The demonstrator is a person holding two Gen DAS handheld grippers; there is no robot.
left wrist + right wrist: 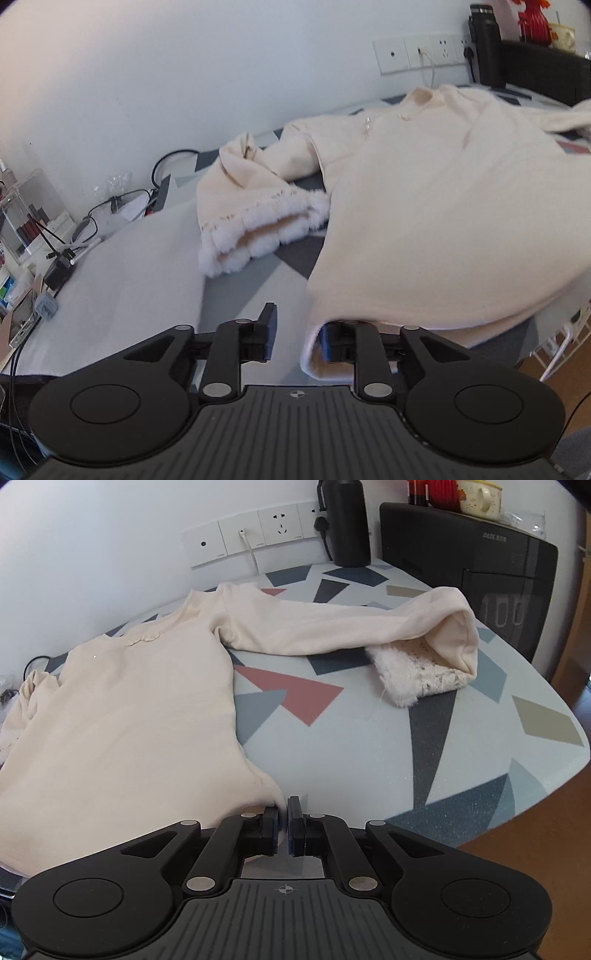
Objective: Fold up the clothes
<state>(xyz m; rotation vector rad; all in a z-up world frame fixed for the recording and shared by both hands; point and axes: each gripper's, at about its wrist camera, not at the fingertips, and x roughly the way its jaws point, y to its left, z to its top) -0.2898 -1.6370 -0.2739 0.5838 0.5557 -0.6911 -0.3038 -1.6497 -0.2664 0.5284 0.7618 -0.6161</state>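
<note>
So the cream sweater (122,709) is lying front-up and mostly flat on the patterned worktop (424,746), collar toward the wall, hem toward the camera. The right gripper (282,825) has its jaws pinched nearly shut on the hem corner, with a sliver of fabric between the pads. The left gripper (295,341) is partly open: the other hem corner curls over its right finger and nothing is clamped, so that side isn't held.

If the next move is lifting the hem toward the collar, I'd close the left jaws on both layers first, then raise both corners evenly so the fold comes out straight.

Sleeves are the messy part. In the right view, one sleeve (332,627) stretches out toward 2 o'clock with its fluffy cuff (406,679) doubled under. In the left view, the other sleeve (255,199) is bunched at 11 o'clock. Both probably want tucking in.

Around it: a black bottle (349,520) and a black appliance (480,565) at the back, wall sockets (258,531), and cables and clutter (55,236) off the left edge at 9 o'clock. Nothing blocks the fold itself.
</note>
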